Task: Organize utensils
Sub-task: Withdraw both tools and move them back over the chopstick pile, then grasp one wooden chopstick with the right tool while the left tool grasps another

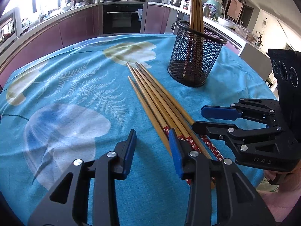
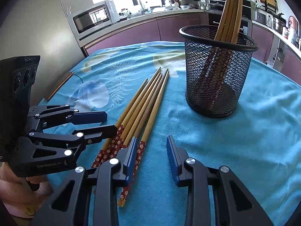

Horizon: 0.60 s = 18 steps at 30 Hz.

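Observation:
Several wooden chopsticks (image 1: 154, 98) with red flowered ends lie bunched on the blue tablecloth; they also show in the right wrist view (image 2: 143, 103). A black mesh holder (image 1: 195, 56) stands behind them, upright, with several chopsticks in it; it shows in the right wrist view too (image 2: 218, 75). My left gripper (image 1: 152, 137) is open and empty, its right finger over the bunch's red ends. My right gripper (image 2: 151, 143) is open and empty, its left finger over the nearest chopstick's red end. Each gripper shows in the other's view, the right (image 1: 197, 117) and the left (image 2: 111, 121).
The round table's blue cloth (image 1: 65, 94) has leaf and flower prints. Kitchen counters, an oven (image 1: 122, 18) and a microwave (image 2: 92, 17) stand behind the table. A thin wooden strip (image 2: 60, 85) lies at the table's far left edge.

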Each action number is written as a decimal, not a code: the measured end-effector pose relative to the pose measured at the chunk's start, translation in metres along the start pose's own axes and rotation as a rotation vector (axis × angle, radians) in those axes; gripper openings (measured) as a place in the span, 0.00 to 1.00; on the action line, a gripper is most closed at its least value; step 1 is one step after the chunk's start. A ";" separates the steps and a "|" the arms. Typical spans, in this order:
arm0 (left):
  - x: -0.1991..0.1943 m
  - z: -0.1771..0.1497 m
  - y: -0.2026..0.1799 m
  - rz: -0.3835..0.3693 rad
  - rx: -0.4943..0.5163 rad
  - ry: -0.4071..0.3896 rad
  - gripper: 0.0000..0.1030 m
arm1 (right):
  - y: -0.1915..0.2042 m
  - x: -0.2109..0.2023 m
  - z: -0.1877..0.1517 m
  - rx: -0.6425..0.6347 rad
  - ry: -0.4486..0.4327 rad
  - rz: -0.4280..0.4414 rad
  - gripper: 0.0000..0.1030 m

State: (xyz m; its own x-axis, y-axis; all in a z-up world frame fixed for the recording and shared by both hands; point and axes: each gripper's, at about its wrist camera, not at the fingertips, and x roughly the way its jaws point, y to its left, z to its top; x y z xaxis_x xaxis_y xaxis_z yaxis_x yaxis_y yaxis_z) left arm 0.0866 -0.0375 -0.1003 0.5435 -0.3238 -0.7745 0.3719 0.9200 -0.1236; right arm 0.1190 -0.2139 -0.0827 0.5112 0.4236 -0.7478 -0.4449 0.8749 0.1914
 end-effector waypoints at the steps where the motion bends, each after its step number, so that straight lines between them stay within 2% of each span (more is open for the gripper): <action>1: 0.000 0.000 0.000 -0.001 0.001 0.000 0.35 | 0.000 0.000 0.000 0.000 0.001 -0.001 0.29; 8: 0.003 0.003 0.006 0.013 -0.007 0.004 0.29 | -0.001 0.000 -0.001 -0.001 0.003 -0.016 0.23; 13: 0.008 0.010 0.010 0.029 -0.016 0.006 0.23 | 0.000 0.002 0.003 -0.010 0.007 -0.037 0.22; 18: 0.013 0.018 0.012 0.041 -0.026 0.010 0.22 | 0.003 0.009 0.010 -0.028 0.012 -0.051 0.22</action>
State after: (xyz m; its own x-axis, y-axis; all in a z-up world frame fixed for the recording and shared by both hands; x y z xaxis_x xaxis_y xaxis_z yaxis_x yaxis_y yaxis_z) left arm 0.1116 -0.0348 -0.1010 0.5506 -0.2833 -0.7853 0.3298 0.9380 -0.1072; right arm 0.1297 -0.2053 -0.0824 0.5250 0.3758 -0.7636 -0.4389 0.8883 0.1354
